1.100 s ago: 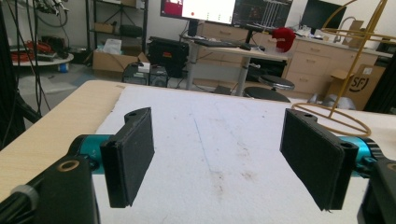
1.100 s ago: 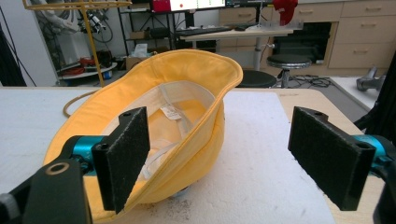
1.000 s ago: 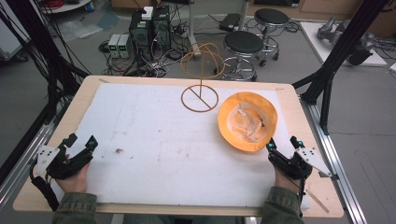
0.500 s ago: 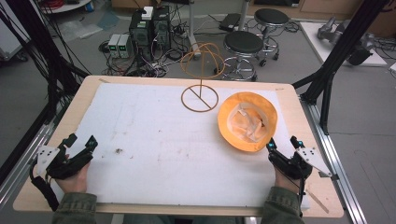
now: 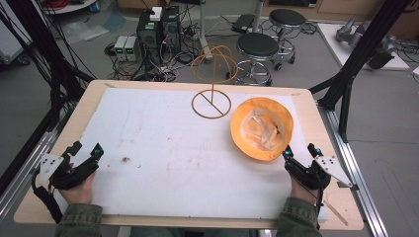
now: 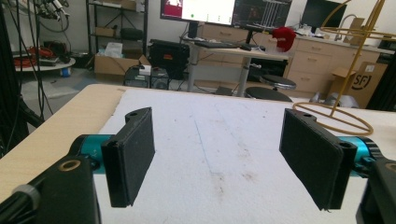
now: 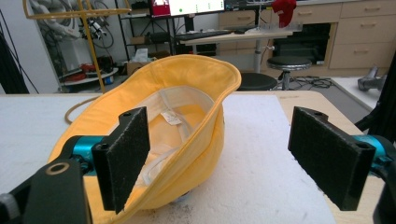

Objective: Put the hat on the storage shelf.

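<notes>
Right gripper point(image 5: 300, 157): fingers point(image 7: 125, 154) spread wide, holding nothing. Left gripper point(image 5: 85, 154): fingers point(image 6: 132, 151) likewise wide apart, empty, resting at the near left corner of the desk point(image 5: 89, 98).

Hat point(image 5: 262, 127): yellow cloth, crown down, pale lining up. Lies just beyond the right fingers, its near brim reaching almost between them; well apart from the left fingers. Judged light, soft, floppy, not fragile; likely to sag when lifted. Best hold: pinch on the near brim edge.

Wire stand point(image 5: 211, 102): beyond the hat, at the desk's far edge.

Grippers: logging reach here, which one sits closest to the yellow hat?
The right gripper, its open jaws just short of the hat brim; the left gripper sits across the table.
</notes>
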A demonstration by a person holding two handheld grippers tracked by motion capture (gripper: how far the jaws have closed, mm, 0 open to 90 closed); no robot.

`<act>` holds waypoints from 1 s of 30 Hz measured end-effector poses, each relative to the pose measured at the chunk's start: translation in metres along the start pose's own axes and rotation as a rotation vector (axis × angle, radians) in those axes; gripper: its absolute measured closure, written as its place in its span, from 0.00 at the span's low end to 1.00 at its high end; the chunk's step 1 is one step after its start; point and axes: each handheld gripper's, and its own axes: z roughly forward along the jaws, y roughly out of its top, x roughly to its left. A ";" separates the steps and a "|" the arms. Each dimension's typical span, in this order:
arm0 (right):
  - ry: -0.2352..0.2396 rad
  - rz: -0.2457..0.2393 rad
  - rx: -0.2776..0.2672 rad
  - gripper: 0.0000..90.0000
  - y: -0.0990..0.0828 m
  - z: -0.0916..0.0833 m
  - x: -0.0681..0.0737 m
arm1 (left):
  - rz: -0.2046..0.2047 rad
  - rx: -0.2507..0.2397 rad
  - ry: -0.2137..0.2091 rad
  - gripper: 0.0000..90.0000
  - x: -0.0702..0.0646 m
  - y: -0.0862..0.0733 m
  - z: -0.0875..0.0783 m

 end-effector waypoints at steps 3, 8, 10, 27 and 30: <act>0.006 0.014 -0.019 0.22 0.002 0.001 -0.001 | 0.000 -0.001 -0.001 0.30 0.000 0.000 0.000; 0.016 0.009 -0.023 0.22 0.005 0.005 0.001 | 0.001 -0.001 0.000 0.30 -0.001 0.000 0.000; 0.026 0.004 -0.028 0.22 0.009 0.008 0.003 | 0.004 0.001 0.000 0.30 0.000 0.000 0.001; 0.026 -0.002 -0.022 0.22 0.018 0.030 0.004 | -0.003 0.012 -0.001 0.30 0.003 -0.001 0.000; 0.028 -0.004 -0.018 0.22 0.020 0.036 0.003 | -0.004 0.014 0.000 0.30 0.003 -0.001 0.000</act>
